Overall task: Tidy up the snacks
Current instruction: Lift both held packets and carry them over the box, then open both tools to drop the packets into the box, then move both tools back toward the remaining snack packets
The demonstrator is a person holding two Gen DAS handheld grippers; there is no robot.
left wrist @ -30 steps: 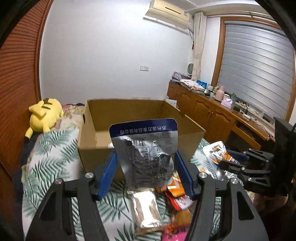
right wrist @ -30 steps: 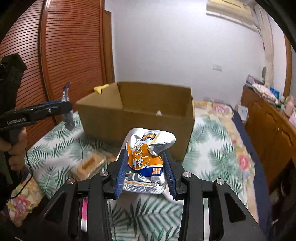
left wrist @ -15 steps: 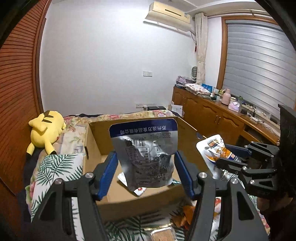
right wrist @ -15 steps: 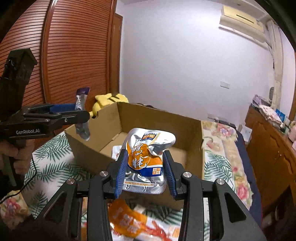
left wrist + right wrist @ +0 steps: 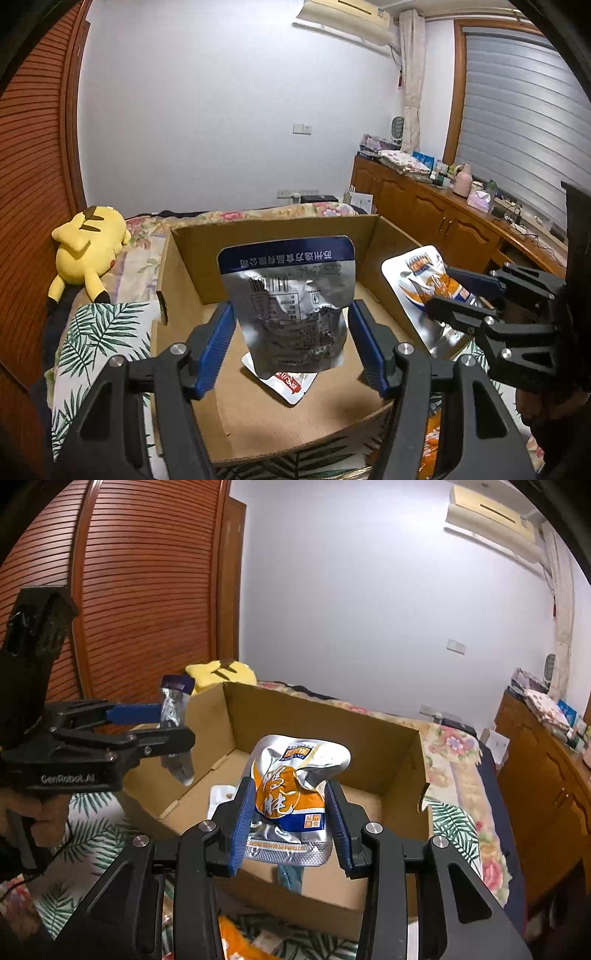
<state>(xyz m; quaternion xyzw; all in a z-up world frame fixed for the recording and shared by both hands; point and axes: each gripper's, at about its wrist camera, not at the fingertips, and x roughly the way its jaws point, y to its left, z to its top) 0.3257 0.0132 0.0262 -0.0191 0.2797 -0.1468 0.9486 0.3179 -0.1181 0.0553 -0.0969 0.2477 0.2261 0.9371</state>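
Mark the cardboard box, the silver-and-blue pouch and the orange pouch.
cardboard box (image 5: 273,417): left wrist view, bare floor.
silver-and-blue pouch (image 5: 291,310): left wrist view, printed back panel.
orange pouch (image 5: 290,797): right wrist view, orange front panel.

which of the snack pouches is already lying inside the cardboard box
The white pouch with red print flat on the cardboard box floor. The blue-topped silver pouch and orange pouch are each held above it in grippers.

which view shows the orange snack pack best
The right wrist view: the orange snack pack faces the camera, held between the right gripper fingers over the cardboard box. The left wrist view shows it side-on, partly hidden by that gripper.
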